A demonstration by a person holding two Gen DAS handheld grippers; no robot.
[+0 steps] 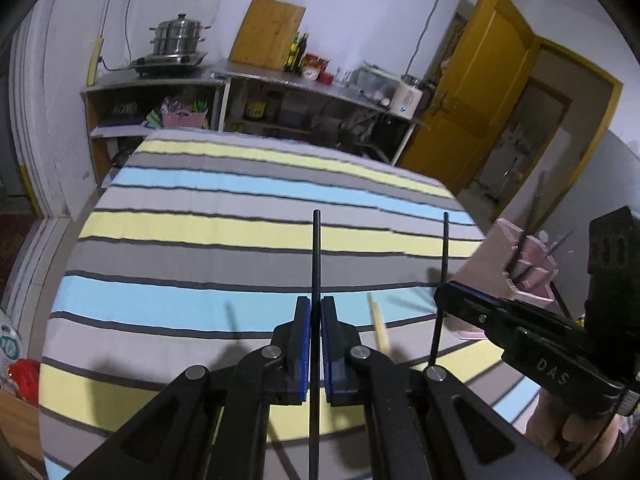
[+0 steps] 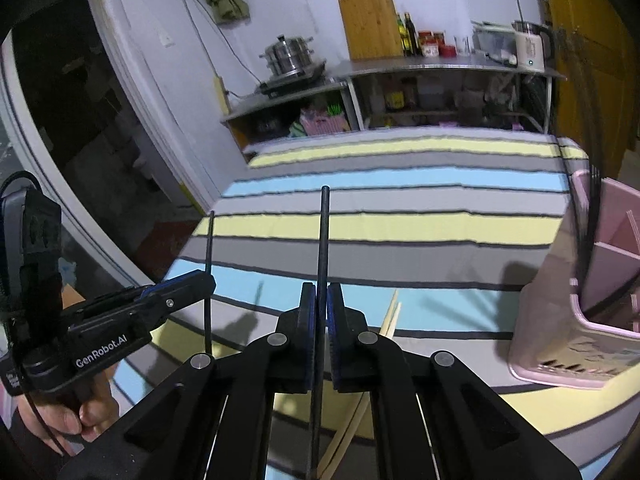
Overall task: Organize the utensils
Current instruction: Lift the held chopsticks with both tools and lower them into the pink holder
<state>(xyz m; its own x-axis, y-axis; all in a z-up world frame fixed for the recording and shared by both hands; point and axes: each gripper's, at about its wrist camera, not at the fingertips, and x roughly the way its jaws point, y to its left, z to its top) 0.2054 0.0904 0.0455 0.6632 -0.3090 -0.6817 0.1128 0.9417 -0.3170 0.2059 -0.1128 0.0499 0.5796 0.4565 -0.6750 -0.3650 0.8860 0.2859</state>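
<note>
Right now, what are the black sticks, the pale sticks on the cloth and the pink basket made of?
Black chopsticks: matte, thin, perhaps plastic or coated metal; unclear. Pale chopsticks: light tan, likely bamboo or wood. Pink basket: smooth moulded plastic with slotted walls.

Left tongs (image 1: 316,312) clamped shut on a thin black chopstick (image 1: 316,256), blue pads pressed against it from both sides, pointed forward and down over the striped bed (image 1: 200,216). Right tongs (image 2: 321,300) likewise closed tight on a second black chopstick (image 2: 323,236), at the same downward slant above the bed. Both side by side, close but apart. Bare fingers (image 2: 90,416) wrapped around the left handle, low beside the bed's near edge.
</note>
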